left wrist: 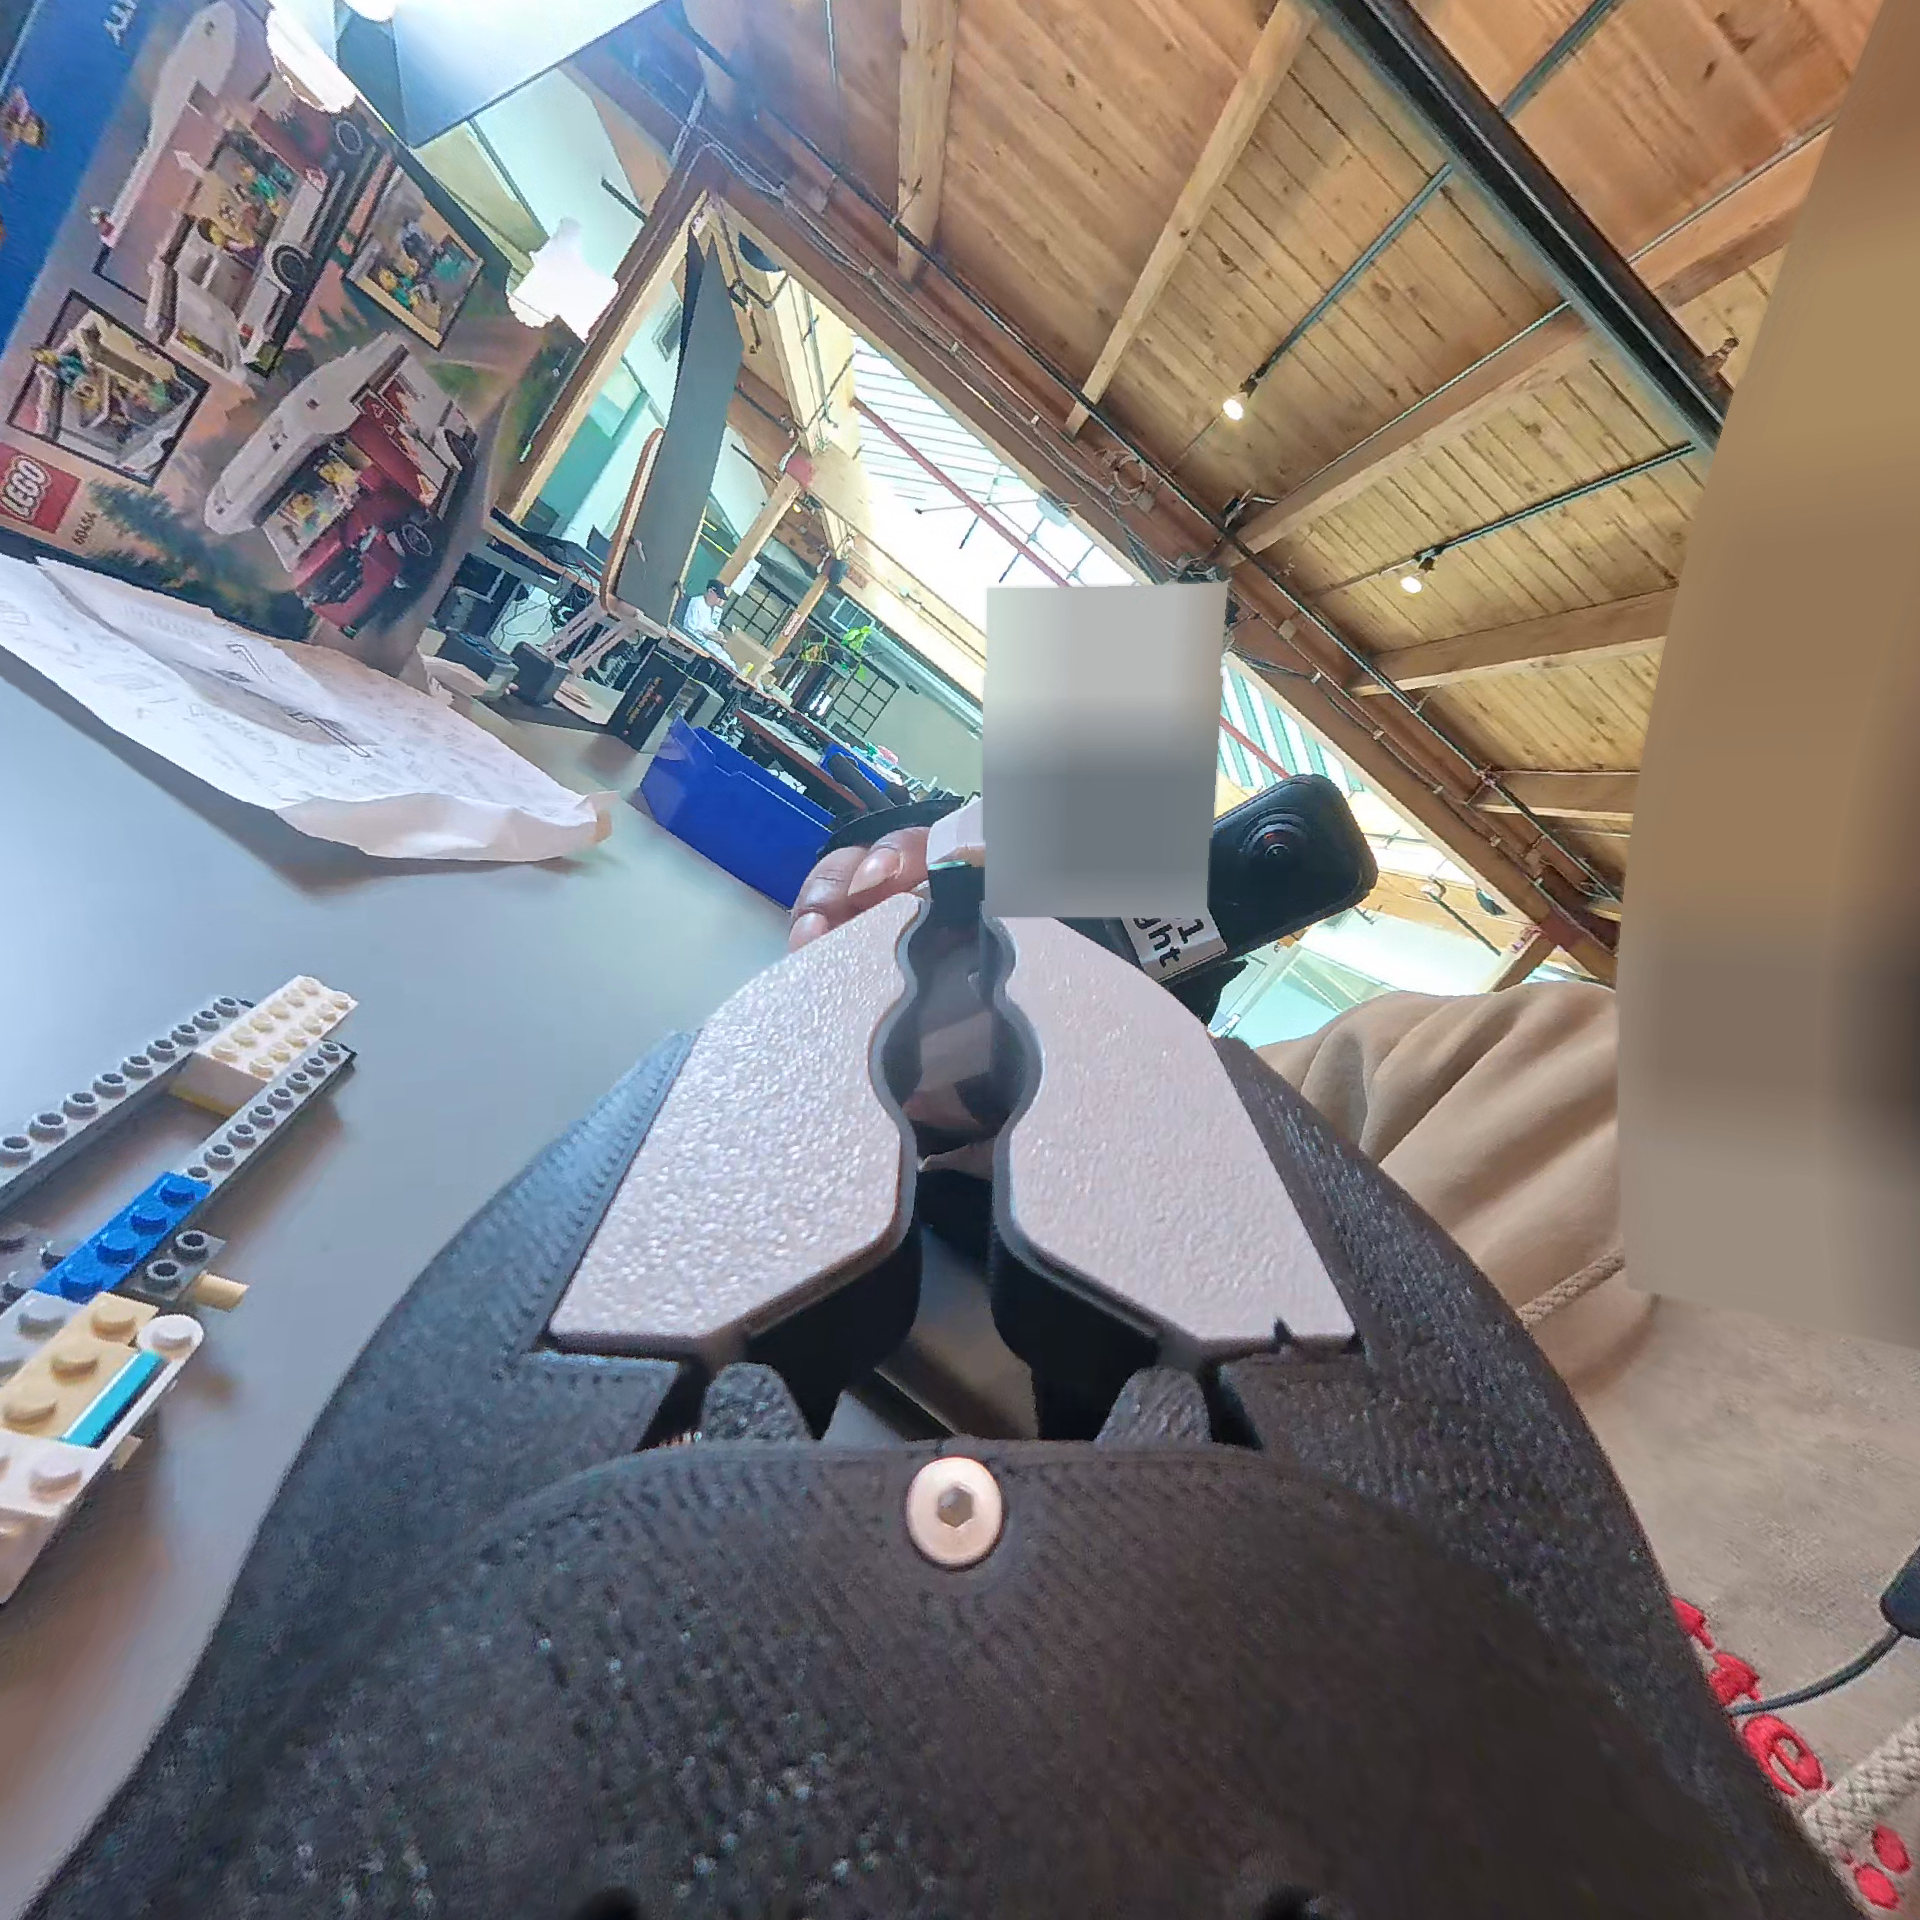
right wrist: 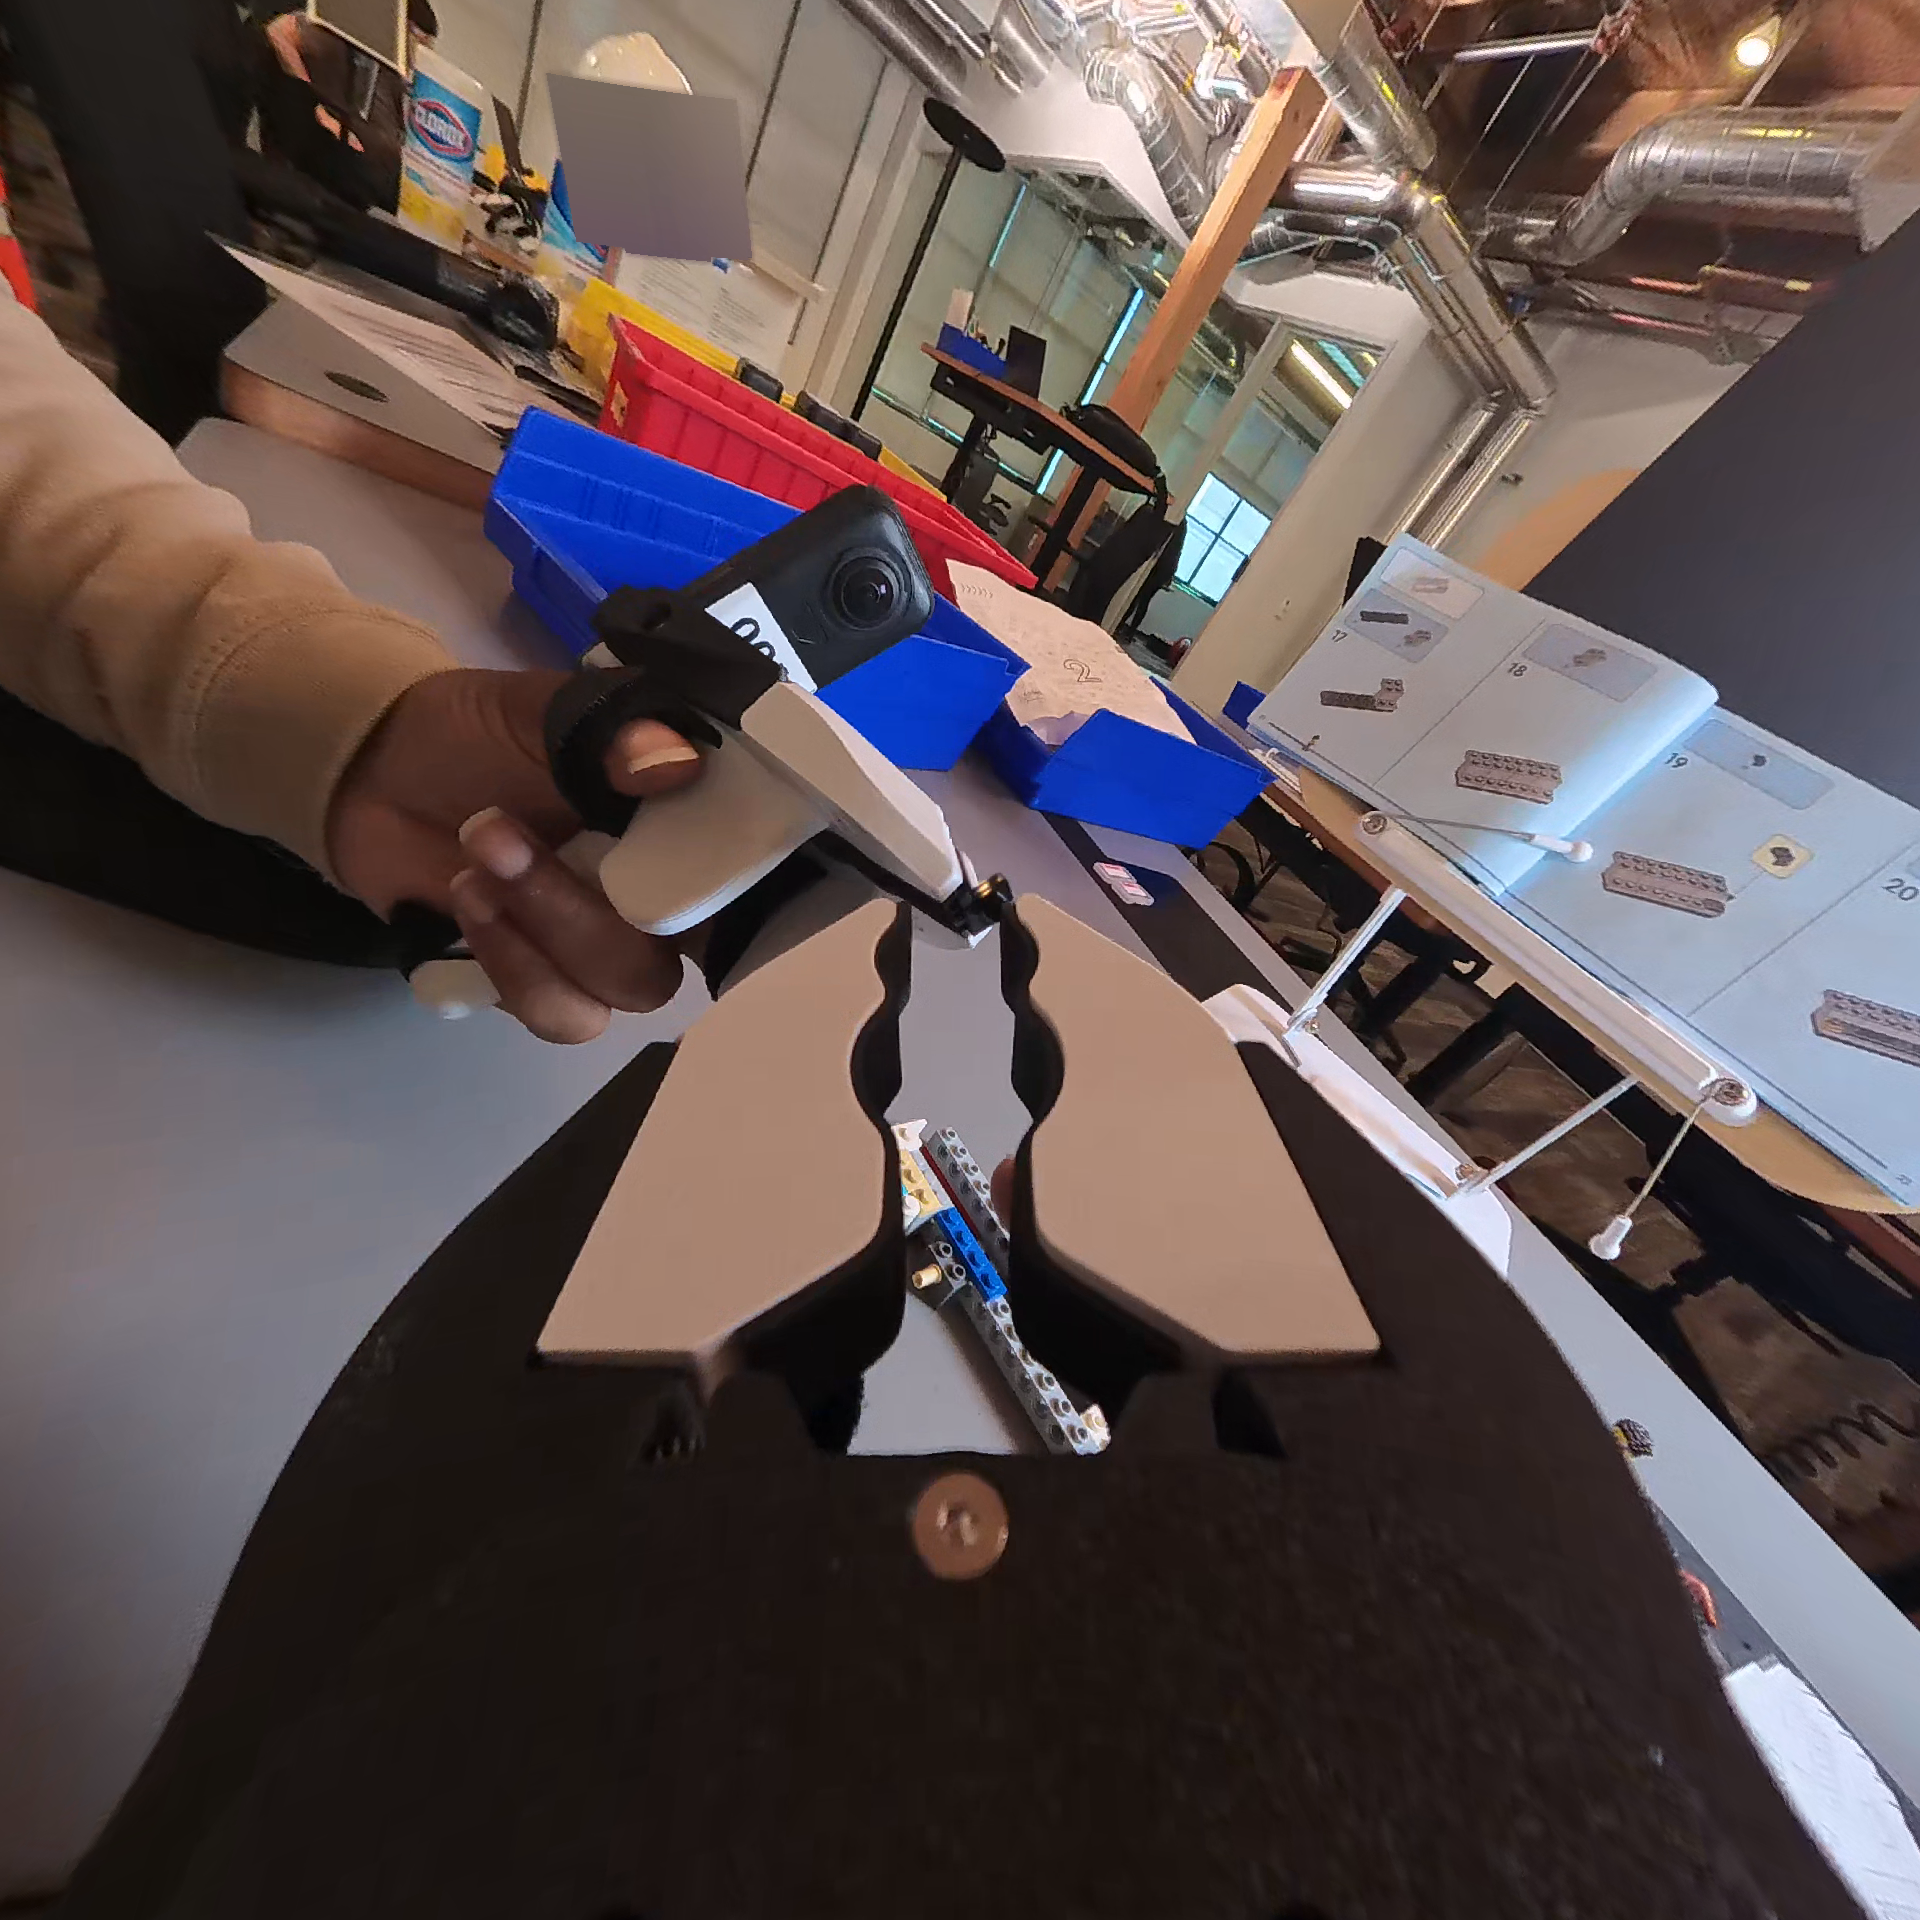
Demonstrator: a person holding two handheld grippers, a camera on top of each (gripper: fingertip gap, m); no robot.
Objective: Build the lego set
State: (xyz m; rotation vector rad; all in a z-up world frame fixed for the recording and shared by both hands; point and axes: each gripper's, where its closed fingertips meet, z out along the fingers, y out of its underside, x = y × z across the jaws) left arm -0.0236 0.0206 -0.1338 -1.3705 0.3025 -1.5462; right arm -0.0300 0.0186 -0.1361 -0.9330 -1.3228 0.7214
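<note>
Lego build point(right wrist: 977, 1288) flat on grey table point(right wrist: 208, 1091), bare surface around, both tongs point(left wrist: 951, 914) point(right wrist: 956, 914) slightly parted, meeting tip to tip on a small black piece point(right wrist: 982, 902)

bright daylight enters through far windows point(left wrist: 935, 457), blown out with glare; ceiling spotlights point(left wrist: 1233, 407) glow; edges bend strongly from wide-angle distortion; near foreground looks soft.

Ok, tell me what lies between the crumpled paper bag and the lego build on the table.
Nothing. In the left wrist view, only bare grey table separates the paper bag from the lego build.
</note>
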